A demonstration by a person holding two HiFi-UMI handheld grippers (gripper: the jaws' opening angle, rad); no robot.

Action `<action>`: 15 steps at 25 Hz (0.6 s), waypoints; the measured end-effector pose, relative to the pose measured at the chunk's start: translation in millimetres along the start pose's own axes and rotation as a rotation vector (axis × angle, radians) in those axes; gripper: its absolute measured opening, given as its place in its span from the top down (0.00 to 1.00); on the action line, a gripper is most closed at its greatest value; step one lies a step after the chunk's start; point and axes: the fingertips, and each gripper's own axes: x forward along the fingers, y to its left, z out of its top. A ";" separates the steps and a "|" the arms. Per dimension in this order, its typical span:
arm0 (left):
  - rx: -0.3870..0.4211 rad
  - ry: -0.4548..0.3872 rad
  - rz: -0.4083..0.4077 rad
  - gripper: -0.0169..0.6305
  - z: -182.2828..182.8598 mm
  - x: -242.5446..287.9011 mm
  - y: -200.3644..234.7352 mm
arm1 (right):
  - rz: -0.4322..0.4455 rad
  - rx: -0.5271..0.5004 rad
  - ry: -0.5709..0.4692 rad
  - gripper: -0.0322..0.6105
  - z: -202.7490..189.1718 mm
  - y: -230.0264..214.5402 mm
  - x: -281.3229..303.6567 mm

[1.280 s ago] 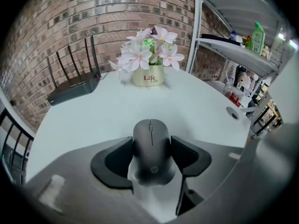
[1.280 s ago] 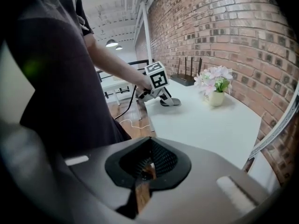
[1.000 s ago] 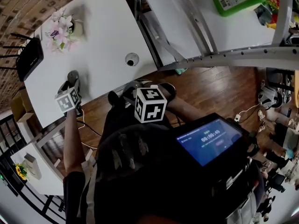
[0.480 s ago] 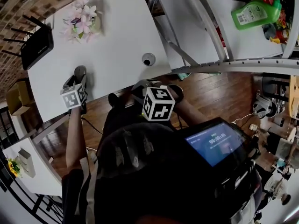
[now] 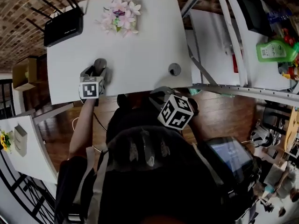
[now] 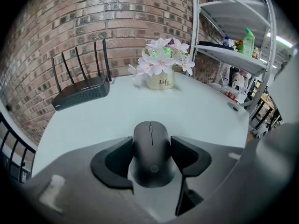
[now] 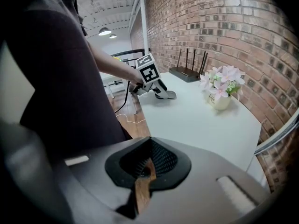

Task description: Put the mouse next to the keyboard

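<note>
A black mouse (image 6: 153,153) is clamped between the dark pads of my left gripper (image 6: 152,157), which is shut on it. In the head view that gripper (image 5: 96,70) is over the near left part of the white table (image 5: 145,50), the mouse (image 5: 100,63) sticking out ahead of it. The right gripper view shows it from the side, low over the table (image 7: 163,93). My right gripper (image 7: 148,164) is shut on nothing, held off the table's near edge close to the person's body (image 5: 162,94). No keyboard shows in any view.
A black router (image 5: 63,26) with antennas stands at the far left corner. A pot of pale flowers (image 5: 120,14) is at the back. A round cable hole (image 5: 174,69) sits near the front right corner. A metal shelf rack (image 5: 233,36) with a green bottle (image 5: 275,49) stands to the right.
The head view has swung, so the table now lies squarer and higher in the picture. My left gripper keeps the mouse near the table's front left part. The right gripper stays by the body.
</note>
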 end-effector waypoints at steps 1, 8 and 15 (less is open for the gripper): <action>0.006 0.000 0.015 0.57 -0.2 -1.0 5.2 | 0.001 0.002 0.001 0.94 0.9 -0.6 1.6; -0.016 0.000 0.055 0.57 -11.7 -11.5 36.6 | 0.010 -0.018 0.014 0.94 16.8 3.1 15.0; -0.061 -0.016 0.088 0.57 -20.8 -21.1 61.3 | 0.020 -0.037 0.029 0.94 25.6 2.0 20.3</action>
